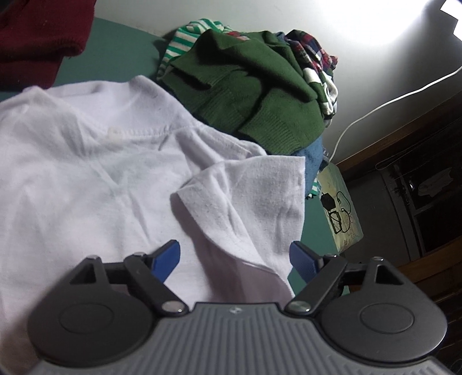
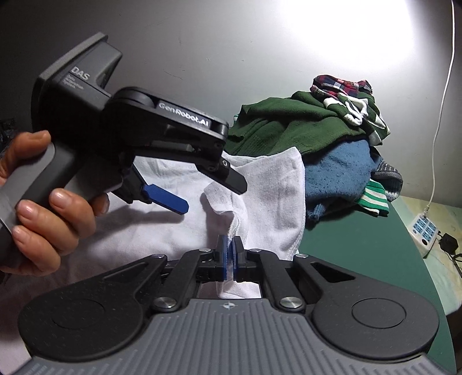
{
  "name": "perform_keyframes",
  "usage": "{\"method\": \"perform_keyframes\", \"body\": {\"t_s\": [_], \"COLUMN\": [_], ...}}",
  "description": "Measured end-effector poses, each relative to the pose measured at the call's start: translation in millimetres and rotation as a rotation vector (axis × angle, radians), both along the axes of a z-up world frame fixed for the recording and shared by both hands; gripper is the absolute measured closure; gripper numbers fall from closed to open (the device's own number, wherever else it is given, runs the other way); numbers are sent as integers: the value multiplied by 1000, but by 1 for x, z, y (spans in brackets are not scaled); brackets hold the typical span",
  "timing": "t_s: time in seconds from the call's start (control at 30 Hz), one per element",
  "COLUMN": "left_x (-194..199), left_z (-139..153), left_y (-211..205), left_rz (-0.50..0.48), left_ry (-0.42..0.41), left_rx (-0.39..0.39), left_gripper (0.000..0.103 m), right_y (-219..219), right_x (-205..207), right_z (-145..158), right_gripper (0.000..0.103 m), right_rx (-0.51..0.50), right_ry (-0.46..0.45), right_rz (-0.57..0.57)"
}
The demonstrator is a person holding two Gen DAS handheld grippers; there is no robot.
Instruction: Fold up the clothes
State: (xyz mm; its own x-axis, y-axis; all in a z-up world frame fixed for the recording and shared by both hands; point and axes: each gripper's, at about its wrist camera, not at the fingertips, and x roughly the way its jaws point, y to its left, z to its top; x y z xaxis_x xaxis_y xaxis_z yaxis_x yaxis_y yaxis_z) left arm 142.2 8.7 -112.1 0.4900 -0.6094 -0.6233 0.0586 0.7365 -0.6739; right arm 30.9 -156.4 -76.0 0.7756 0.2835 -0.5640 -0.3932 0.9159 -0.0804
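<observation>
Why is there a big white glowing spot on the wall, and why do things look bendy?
Left wrist view: lamp glare washes out the wall's top right corner; the fisheye lens curves the dark wooden furniture. Right wrist view: the same glare sits above the clothes pile, and the left gripper casts a shadow on the white shirt.

A home bedroom, by the look: a heap of worn clothes (image 1: pixel 254 95) on a green-covered surface (image 2: pixel 355 245), dark wooden furniture (image 1: pixel 410 178) far right, a power strip (image 2: pixel 424 230) lying near the wall

Grey wall (image 2: pixel 202 34) — bright glare, dark wooden cabinet (image 1: pixel 418 178)
</observation>
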Motion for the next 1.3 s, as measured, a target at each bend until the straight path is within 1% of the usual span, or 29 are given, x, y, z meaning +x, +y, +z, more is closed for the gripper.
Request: {"method": "perform_keyframes", "body": {"t_s": [0.07,0.13,0.2,0.23,0.27,0.3,0.33,0.4,0.43,0.5,0.57,0.6,0.63,0.67,0.7,0.8,0.9,1.03,1.17,1.3], "left_x": [3,5,7,8,8,9,10,12,12,13,12,12,11,11,10,7,6,5,5,3], "left_z": [-4,-6,-8,-9,-10,-11,-10,-9,-7,-3,2,5,7,10,14,29,42,49,53,59], "left_y": [-4,-9,-13,-15,-16,-17,-18,-19,-19,-19,-20,-20,-20,-20,-20,-18,-16,-17,-23,-28], "left_rz": [-3,-3,-2,-2,0,1,3,10,12,14,19,22,23,25,27,30,19,3,-5,-8], "left_ry": [21,28,40,48,56,61,62,55,49,26,-3,-18,-29,-42,-60,-123,-171,-187,-195,-208], "left_rx": [-15,-19,-32,-42,-50,-55,-55,-46,-41,-25,13,32,52,74,101,175,215,242,271,305], "left_gripper": [20,24,35,37,42,51,57,80,86,103,103,103,103,103,103,103,103,103,103,103], "right_y": [4,8,9,9,8,8,7,7,7,7,7,7,6,4,1,-24,-59,-103,-137,-150], "right_x": [-2,-3,-4,-4,-4,-4,-4,-5,-6,-7,-8,-9,-11,-14,-18,-37,-71,-122,-166,-189], "right_z": [1,2,2,3,3,4,4,4,4,4,3,2,2,3,4,7,6,3,0,-10], "right_gripper": [101,101,101,101,101,101,101,101,101,101,99,97,87,76,73,73,73,74,74,74], "right_rx": [-2,-6,-10,-10,-7,-4,-2,-2,-3,-4,-4,-2,4,11,20,18,-28,-80,-67,-77], "right_ry": [-11,-22,-35,-38,-39,-41,-43,-45,-45,-43,-32,-22,-18,-17,-16,11,77,193,291,307], "right_rz": [11,15,12,7,3,-2,-5,-9,-11,-19,-25,-25,-29,-38,-45,-64,-97,-158,-239,-324]}}
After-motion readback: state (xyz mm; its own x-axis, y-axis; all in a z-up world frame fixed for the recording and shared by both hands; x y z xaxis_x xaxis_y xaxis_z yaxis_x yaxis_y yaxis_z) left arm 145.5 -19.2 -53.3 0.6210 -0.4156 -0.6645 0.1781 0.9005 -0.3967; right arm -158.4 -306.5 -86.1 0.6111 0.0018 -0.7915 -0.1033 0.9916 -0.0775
